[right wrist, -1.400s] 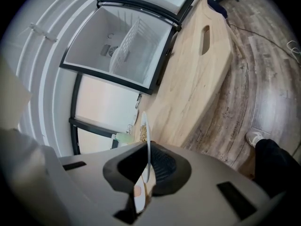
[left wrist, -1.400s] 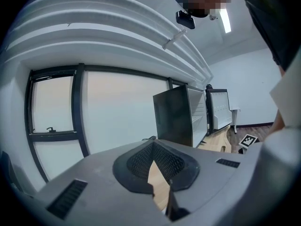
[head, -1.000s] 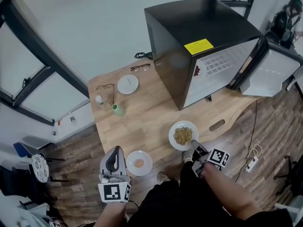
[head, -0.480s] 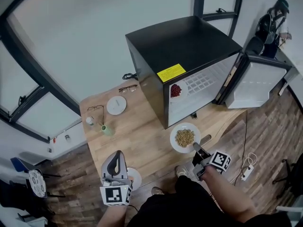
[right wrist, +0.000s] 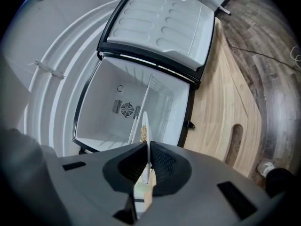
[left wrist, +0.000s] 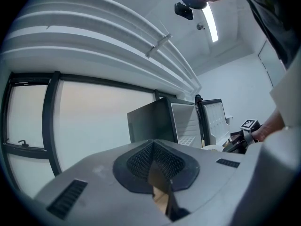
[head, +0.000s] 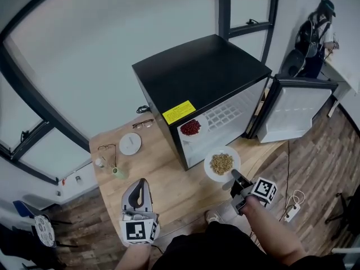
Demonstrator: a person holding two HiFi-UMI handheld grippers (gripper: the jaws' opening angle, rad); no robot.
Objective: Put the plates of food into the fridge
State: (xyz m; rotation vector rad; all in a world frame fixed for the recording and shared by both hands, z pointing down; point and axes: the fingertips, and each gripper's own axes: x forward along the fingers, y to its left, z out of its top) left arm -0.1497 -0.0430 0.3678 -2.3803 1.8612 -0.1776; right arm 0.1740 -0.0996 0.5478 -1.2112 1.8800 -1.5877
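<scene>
The right gripper, clamped on the rim of a white plate of grain-like food, holds it just in front of the open black fridge, where a plate of red food sits on a shelf; the left gripper, jaws seemingly pressed together on nothing, hovers over the wooden table

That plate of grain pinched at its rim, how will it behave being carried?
The plate looks rigid, so it probably won't flex. Gripped only at one edge by the right gripper, it may sag or tip. The loose grain could slide off.
</scene>
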